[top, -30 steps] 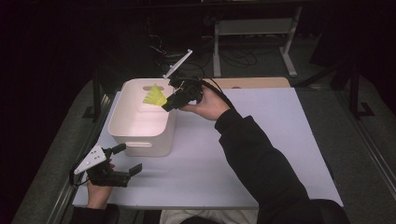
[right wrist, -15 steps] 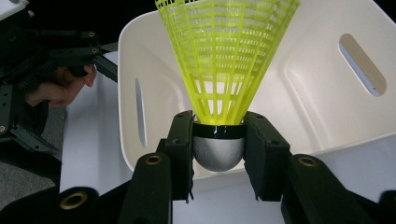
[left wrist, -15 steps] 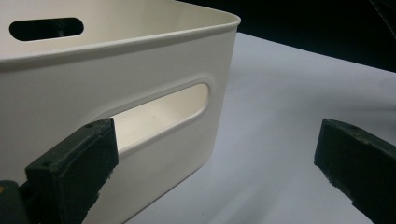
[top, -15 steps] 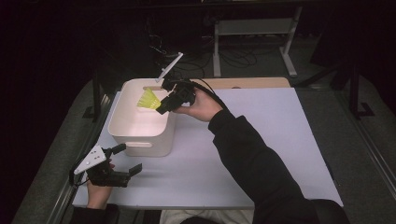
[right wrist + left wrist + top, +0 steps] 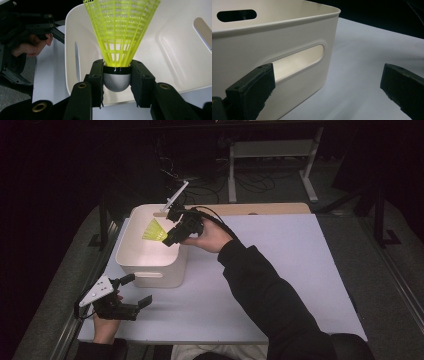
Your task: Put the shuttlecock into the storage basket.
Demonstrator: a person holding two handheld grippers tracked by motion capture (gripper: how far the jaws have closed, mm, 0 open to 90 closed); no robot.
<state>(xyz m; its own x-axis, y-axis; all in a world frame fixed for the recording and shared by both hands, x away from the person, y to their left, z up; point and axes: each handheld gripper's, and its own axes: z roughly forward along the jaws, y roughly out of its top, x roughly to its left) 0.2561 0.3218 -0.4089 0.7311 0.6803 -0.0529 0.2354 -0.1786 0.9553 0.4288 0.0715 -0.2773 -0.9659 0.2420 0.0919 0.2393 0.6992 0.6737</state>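
High view: right gripper (image 5: 170,238) has come left and slightly down versus the frame a second ago, so the yellow shuttlecock (image 5: 155,231) now hangs over the inside of the white bin (image 5: 150,270) at centre left, skirt pointing toward the far-left wall. Earlier it sat nearer the bin's right rim. Judgement: this is the carry-in stage of a drop into the bin; release looks like the next step, not yet done. Left gripper (image 5: 132,292) at lower left has not moved between frames and sits on the white counter (image 5: 280,250) just in front of the bin.

Left gripper view: fingers (image 5: 252,92) spread wide, nothing between them. Bin wall with its handle slot is just beyond the left one, apart from it.

Right gripper view: fingers (image 5: 96,80) clenched on the shuttlecock's grey cork (image 5: 116,81), one on each side, skirt rising to the top of frame. Bin floor directly behind it, bare. A wooden stick (image 5: 203,28) rests at the bin's rim, upper right.
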